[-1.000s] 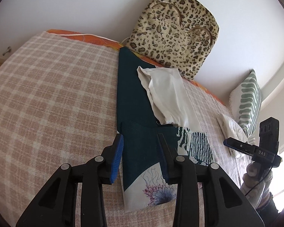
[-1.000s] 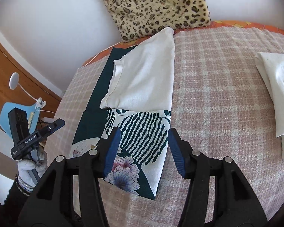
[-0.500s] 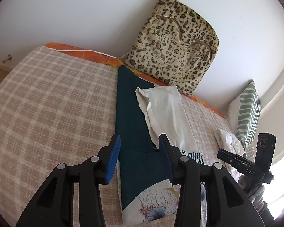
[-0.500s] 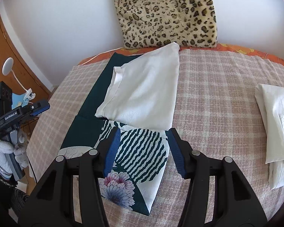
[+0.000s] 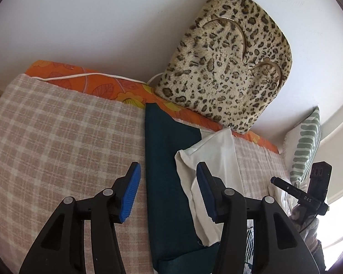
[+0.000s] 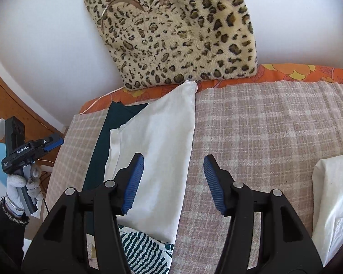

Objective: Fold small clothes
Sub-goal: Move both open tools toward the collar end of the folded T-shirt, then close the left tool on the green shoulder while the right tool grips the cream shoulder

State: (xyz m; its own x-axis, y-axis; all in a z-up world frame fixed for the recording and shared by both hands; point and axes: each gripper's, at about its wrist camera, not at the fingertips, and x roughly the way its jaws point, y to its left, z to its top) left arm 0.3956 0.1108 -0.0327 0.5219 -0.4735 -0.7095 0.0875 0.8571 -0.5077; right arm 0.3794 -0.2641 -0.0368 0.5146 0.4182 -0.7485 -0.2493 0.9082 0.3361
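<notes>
Two grippers, both with jaws apart and holding nothing: my left gripper [image 5: 168,190] hovers over the dark green cloth [image 5: 169,182], my right gripper [image 6: 174,183] over the edge of the white cloth [image 6: 157,159]. The white cloth lies on the green one, on the plaid blanket [image 6: 262,125], its far corner touching the leopard cushion [image 6: 171,29].

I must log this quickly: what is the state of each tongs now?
Left tongs: open, holding nothing.
Right tongs: open, holding nothing.

Bedroom: blanketed bed [image 5: 57,150], leopard cushion [image 6: 178,34]
</notes>
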